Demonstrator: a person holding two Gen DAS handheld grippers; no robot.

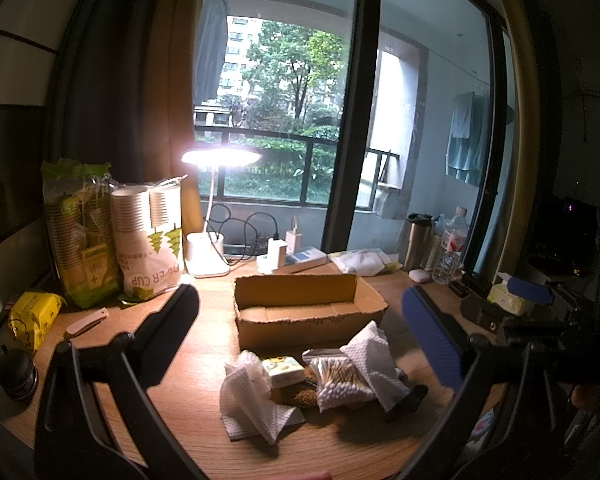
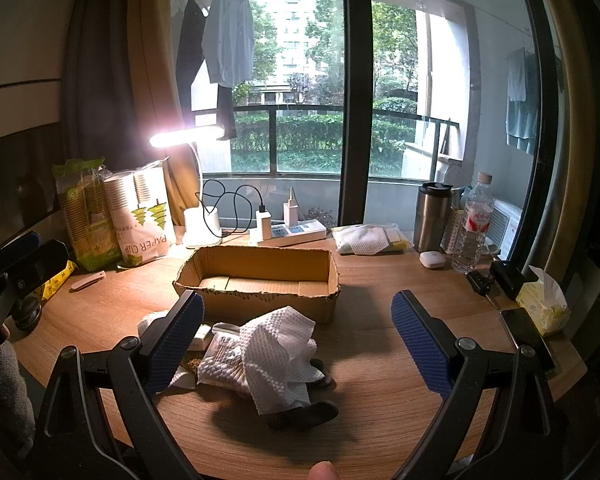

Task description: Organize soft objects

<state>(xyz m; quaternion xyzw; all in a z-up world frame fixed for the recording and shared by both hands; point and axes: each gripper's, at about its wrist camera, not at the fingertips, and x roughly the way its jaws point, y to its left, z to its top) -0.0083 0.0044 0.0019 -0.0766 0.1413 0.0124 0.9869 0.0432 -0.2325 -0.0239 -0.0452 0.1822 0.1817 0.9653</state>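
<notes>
R gripper [image 2: 298, 344] is wide open, nothing between the blue pads [image 2: 422, 346], hovering above the desk [image 2: 380, 360] w/ the pile right under and ahead of it. L gripper [image 1: 300, 336] also spread wide and empty, hanging a bit further back and to the left side of the same heap. Pile sits near the desk's front edge, just in front of the cardboard box [image 2: 260, 280], not touching it as far as I can tell: crumpled paper towel [image 2: 278, 356] draped over a bag of cotton swabs [image 2: 220, 364], a second towel wad [image 1: 252, 392] on the left end, small green-yellow packet [image 1: 282, 370] between them, dark cloth-like bits [image 2: 304, 414] poking out below. From the R wrist view the top towel lies almost centred between the fingers, slightly left of middle; its long axis runs roughly fore-aft, so the open jaws already straddle its short side. R looks the nearer hand for that towel; L is nearer the left wad. Box is open-topped, looks empty, straight beyond the pile, long side across the view. My guess: drop down, pinch, lift fwd into box.
</notes>
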